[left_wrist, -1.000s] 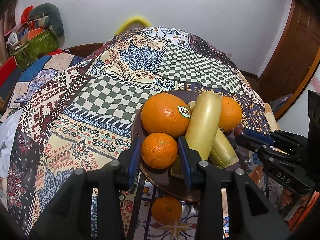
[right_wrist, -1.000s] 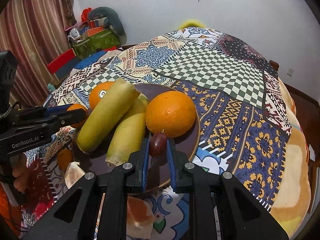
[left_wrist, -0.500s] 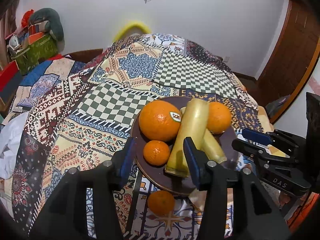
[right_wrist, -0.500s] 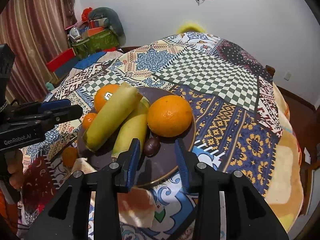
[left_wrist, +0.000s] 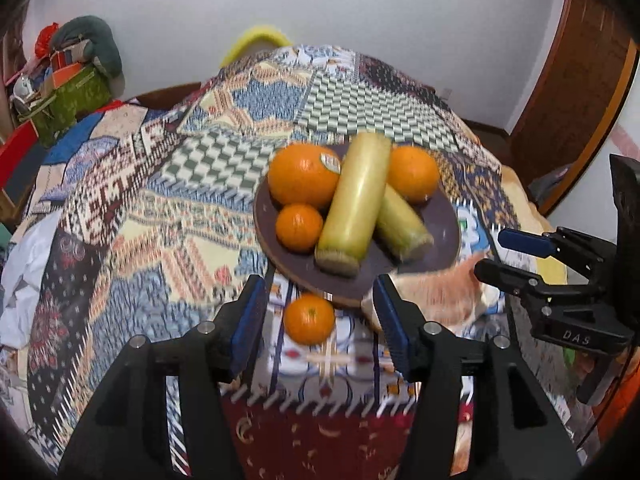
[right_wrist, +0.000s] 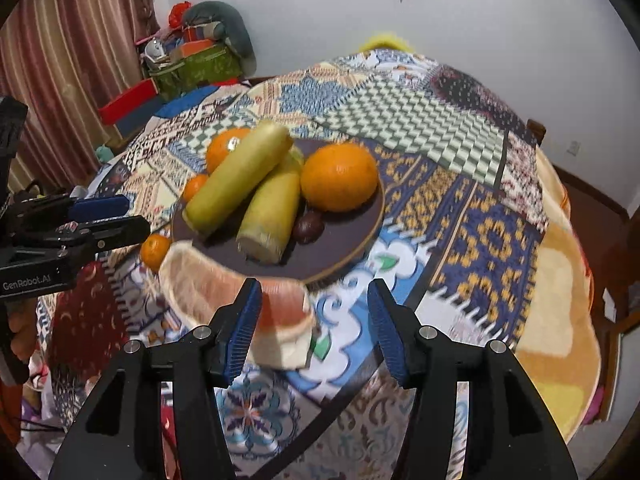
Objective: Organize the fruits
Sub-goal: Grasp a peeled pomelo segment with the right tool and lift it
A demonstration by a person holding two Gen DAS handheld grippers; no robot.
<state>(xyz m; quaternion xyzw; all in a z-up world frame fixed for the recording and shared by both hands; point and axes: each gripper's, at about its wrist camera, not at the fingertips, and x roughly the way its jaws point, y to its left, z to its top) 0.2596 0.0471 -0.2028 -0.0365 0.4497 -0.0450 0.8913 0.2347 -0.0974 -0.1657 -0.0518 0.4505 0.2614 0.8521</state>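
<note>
A dark round plate (left_wrist: 444, 220) (right_wrist: 344, 236) holds two large oranges (left_wrist: 303, 178) (right_wrist: 339, 178), a small mandarin (left_wrist: 299, 227), two yellow-green corn cobs (left_wrist: 354, 204) (right_wrist: 236, 188) and a dark plum (right_wrist: 307, 227). A second mandarin (left_wrist: 309, 319) (right_wrist: 155, 249) lies on the cloth in front of the plate. A pomelo wedge (right_wrist: 240, 304) (left_wrist: 436, 292) lies by the plate's near edge. My left gripper (left_wrist: 320, 320) is open, its jaws either side of the loose mandarin. My right gripper (right_wrist: 314, 326) is open and empty above the pomelo wedge.
The table is covered by a patchwork cloth (left_wrist: 168, 208) that falls away at the edges. A green bag with clutter (left_wrist: 68, 96) stands at the back left. A wooden door (left_wrist: 580, 92) is on the right. A curtain (right_wrist: 60, 60) hangs on the left.
Both grippers have opened and pulled back from the plate. The left let go of the small mandarin on the plate; the right let go of the plum there.
</note>
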